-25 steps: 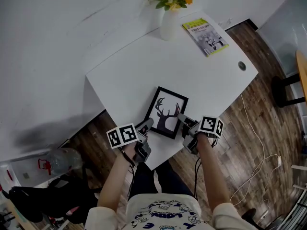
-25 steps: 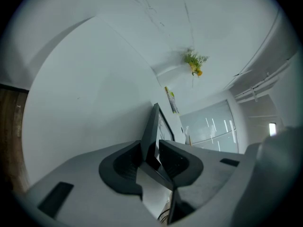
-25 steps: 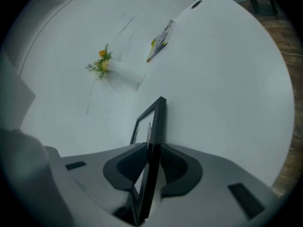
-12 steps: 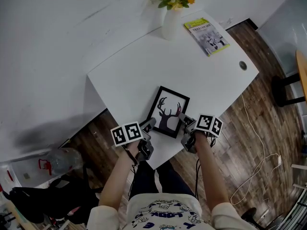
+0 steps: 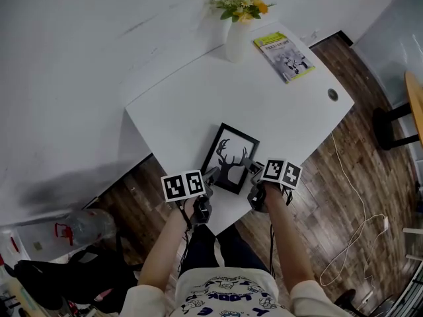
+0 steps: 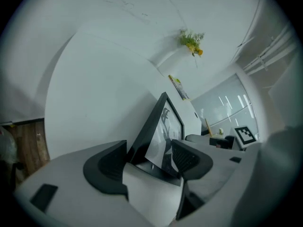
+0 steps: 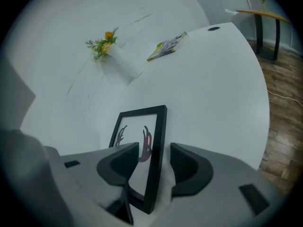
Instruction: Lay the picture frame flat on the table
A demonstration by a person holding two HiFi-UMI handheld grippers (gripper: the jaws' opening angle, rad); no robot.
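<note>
Picture frame (image 5: 229,157) looks flat on the counter (image 5: 277,111), just ahead of both tools, near edge close to the counter's front edge. Left tool (image 5: 213,174): jaws opening, frame's left corner between them, pads seem clear of it. Right tool (image 5: 249,166): also opening, frame's right rail in the gap, not squeezed. To do it well, I'd open fully, then back both tools straight toward me w/o catching the rim, so the frame doesn't slide off.
</note>
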